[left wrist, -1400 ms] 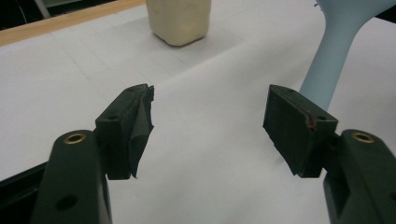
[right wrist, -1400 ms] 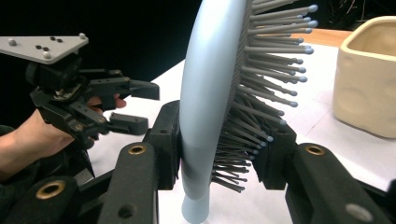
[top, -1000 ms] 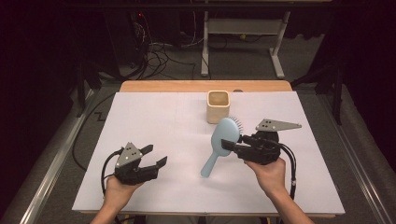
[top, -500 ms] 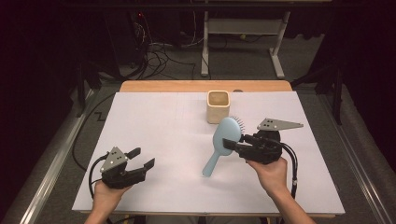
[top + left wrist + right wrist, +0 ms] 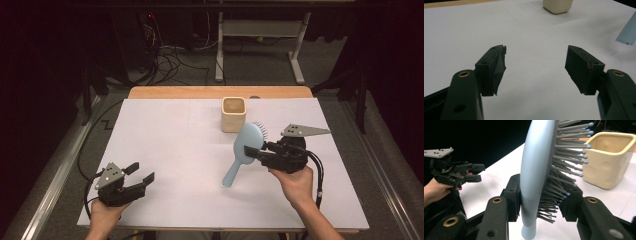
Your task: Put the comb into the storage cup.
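Jaws on your right gripper [image 5: 252,151] are clamped on the blue hairbrush [image 5: 243,150], one pad on the smooth back, the other pressed into the bristles. You're holding the brush off the white surface [image 5: 190,145] toward its right edge, handle angled down toward the near edge. The cream cup [image 5: 233,114] stands just beyond the brush head, near the far edge. Your left gripper [image 5: 141,172] sits by the near left corner, jaws spread wide with nothing between them.
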Motion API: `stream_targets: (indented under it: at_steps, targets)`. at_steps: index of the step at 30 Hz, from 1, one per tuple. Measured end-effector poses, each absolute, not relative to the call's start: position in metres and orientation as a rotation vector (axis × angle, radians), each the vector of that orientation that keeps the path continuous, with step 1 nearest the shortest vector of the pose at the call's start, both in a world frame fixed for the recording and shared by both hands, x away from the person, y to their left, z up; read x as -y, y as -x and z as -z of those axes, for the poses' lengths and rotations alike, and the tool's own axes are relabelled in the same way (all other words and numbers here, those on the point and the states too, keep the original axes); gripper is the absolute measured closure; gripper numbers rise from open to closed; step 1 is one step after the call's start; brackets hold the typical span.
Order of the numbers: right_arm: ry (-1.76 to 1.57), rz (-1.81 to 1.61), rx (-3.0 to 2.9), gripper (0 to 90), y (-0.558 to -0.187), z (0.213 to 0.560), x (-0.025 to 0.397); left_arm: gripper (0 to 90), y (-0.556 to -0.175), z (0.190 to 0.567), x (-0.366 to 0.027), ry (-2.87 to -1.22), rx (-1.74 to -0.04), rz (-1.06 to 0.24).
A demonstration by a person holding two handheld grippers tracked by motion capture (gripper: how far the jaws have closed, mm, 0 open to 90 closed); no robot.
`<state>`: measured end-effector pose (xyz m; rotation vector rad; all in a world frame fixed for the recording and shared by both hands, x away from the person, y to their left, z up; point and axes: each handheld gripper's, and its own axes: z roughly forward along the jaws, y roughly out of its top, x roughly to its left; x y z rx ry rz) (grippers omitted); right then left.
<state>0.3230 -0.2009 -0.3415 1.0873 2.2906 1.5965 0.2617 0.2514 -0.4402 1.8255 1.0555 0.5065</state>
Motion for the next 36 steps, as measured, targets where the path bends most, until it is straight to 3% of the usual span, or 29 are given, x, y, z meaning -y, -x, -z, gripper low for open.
stream_targets:
  at_steps: [36]
  targets:
    - [-1.128, -1.516, -2.234, 59.3, -0.342, 0.32, 0.222, 27.9, -0.261, 0.467, -0.267, -1.749, -1.141, -0.524]
